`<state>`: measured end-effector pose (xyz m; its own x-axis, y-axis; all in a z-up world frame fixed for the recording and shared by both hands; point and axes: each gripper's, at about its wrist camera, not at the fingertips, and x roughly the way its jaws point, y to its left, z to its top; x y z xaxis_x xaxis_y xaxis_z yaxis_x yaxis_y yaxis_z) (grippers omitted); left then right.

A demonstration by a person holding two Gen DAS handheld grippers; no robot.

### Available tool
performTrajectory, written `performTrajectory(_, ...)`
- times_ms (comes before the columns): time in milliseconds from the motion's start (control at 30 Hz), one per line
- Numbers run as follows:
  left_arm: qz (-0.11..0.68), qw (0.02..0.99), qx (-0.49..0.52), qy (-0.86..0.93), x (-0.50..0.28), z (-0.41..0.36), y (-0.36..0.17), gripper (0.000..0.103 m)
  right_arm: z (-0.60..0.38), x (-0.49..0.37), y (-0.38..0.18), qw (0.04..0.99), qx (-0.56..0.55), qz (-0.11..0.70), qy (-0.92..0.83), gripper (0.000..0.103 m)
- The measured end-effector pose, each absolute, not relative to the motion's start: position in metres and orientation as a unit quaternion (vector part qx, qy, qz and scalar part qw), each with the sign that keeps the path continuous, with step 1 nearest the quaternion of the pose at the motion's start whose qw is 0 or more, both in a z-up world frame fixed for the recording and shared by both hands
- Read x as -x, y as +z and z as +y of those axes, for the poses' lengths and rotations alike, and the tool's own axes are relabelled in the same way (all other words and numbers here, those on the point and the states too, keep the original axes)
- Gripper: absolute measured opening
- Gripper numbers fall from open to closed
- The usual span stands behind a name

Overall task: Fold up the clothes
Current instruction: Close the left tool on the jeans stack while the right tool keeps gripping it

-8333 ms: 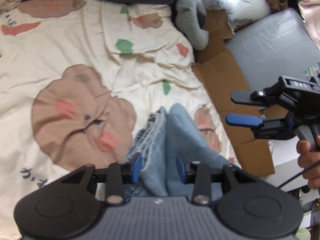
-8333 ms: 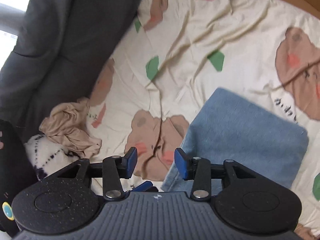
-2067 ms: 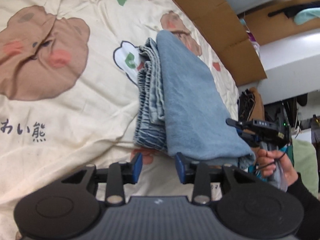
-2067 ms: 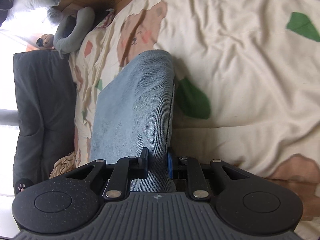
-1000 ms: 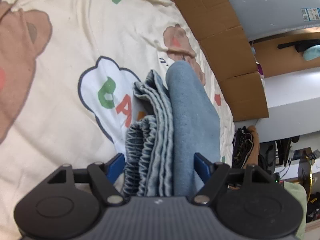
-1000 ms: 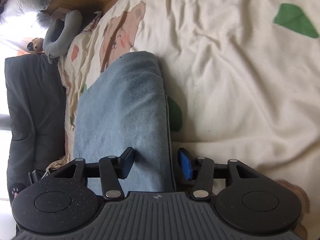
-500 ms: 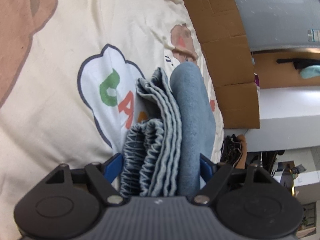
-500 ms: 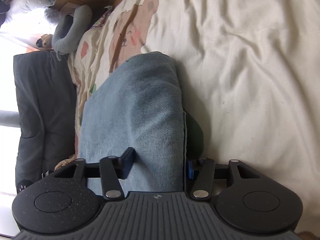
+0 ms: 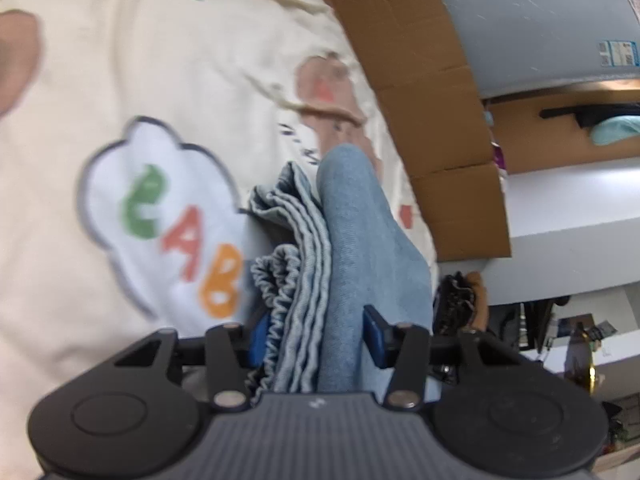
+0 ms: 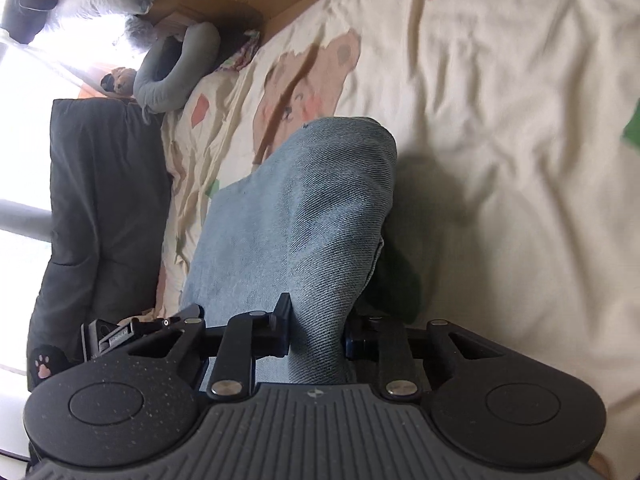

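Folded jeans (image 9: 352, 240) on the bedsheet (image 9: 120, 60): left gripper (image 9: 316, 340) & right gripper (image 10: 316, 336) jaws just closed, clamped on opposite ends. Folding looks done; prob. only stowing left.

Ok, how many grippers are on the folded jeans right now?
2. The left gripper clamps the folded jeans at their layered edge; the right gripper pinches the opposite end, both having just been closing.

The left hand-held gripper (image 9: 316, 338) points forward and downward, its blue-padded jaws having just closed onto the folded light-blue denim garment (image 9: 352, 240), pads pressing both sides. The right hand-held gripper (image 10: 316, 330) is tilted down likewise, its jaws just narrowed and pinching the same denim bundle.
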<state>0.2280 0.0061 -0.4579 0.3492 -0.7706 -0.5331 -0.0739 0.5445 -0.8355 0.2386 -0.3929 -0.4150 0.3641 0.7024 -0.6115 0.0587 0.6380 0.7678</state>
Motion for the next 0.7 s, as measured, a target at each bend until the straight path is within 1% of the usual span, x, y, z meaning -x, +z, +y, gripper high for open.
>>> performTrajectory(133, 0.521, 0.704, 0.404, -0.263, -0.239, -0.018, -0.468, 0.050, -0.416, -0.236, -0.413, 0.752, -0.362, 0.515, 0.196, 0.024)
performTrajectory(200, 0.526, 0.702, 0.399, -0.268, -0.243, -0.026, -0.473, 0.052, -0.425, -0.233, -0.420, 0.753, -0.366, 0.514, 0.186, 0.025)
performTrajectory(267, 0.536, 0.692, 0.397, -0.277, -0.248, -0.029, -0.480, 0.058, -0.429, -0.230, -0.432, 0.746, -0.386, 0.512, 0.180, 0.025)
performTrajectory(300, 0.542, 0.686, 0.395, -0.282, -0.250, -0.029, -0.483, 0.065, -0.431, -0.228, -0.438, 0.742, -0.395, 0.511, 0.177, 0.027)
performTrajectory(333, 0.548, 0.681, 0.392, -0.286, -0.252, -0.029, -0.486, 0.067, -0.433, -0.227, -0.444, 0.739, -0.404, 0.511, 0.173, 0.029)
performTrajectory(367, 0.554, 0.676, 0.389, -0.291, -0.253, -0.029, -0.489, 0.068, -0.434, -0.226, -0.449, 0.735, -0.409, 0.513, 0.170, 0.035)
performTrajectory(400, 0.559, 0.672, 0.384, -0.296, -0.255, -0.029, -0.491, 0.068, -0.435, -0.225, -0.451, 0.732, -0.414, 0.514, 0.169, 0.036)
performTrajectory(500, 0.573, 0.658, 0.374, -0.314, -0.259, -0.030, -0.494, 0.070, -0.436, -0.223, -0.459, 0.724, -0.427, 0.515, 0.172, 0.036)
performTrajectory(567, 0.583, 0.648, 0.373, -0.319, -0.264, -0.032, -0.496, 0.072, -0.436, -0.223, -0.465, 0.719, -0.437, 0.513, 0.173, 0.040)
performTrajectory(700, 0.599, 0.633, 0.361, -0.332, -0.273, -0.039, -0.498, 0.074, -0.430, -0.223, -0.483, 0.698, -0.481, 0.502, 0.172, 0.042)
